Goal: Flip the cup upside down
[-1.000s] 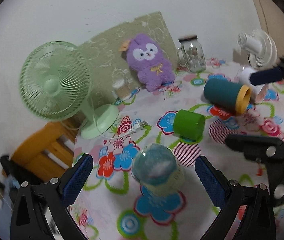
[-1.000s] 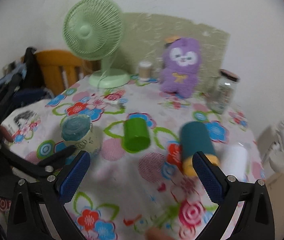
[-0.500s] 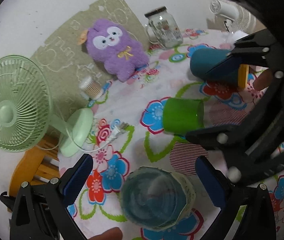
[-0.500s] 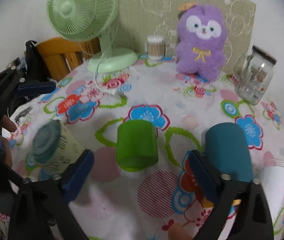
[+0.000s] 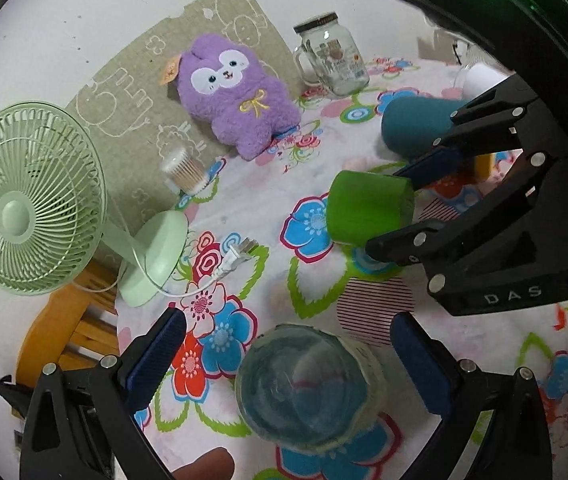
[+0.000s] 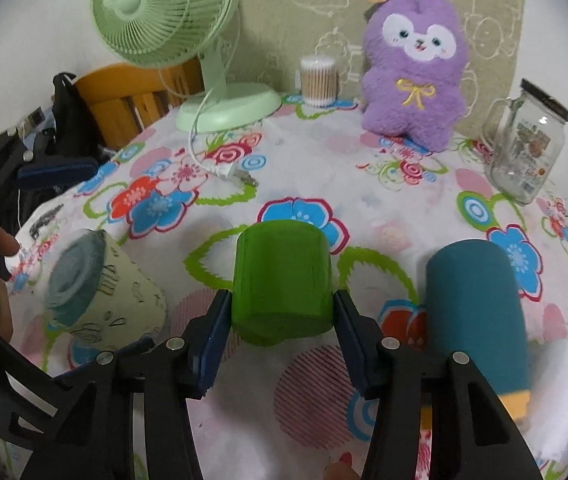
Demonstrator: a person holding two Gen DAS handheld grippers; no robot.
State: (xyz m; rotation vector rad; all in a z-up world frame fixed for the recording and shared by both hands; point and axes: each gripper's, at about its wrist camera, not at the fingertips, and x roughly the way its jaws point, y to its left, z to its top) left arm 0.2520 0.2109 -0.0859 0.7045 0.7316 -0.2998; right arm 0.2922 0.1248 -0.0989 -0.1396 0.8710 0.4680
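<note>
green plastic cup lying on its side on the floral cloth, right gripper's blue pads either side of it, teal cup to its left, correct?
Not quite. In the right wrist view the teal cup lies to the right of the green plastic cup, not left. The right gripper does straddle it.

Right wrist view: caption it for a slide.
Right gripper fingers bracket the green plastic cup lying on the floral tablecloth.

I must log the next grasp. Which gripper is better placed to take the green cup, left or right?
Right. The right gripper has its fingers on both sides of the green cup, which lies on its side. The left gripper is open around the pale cup, away from the green one.
</note>
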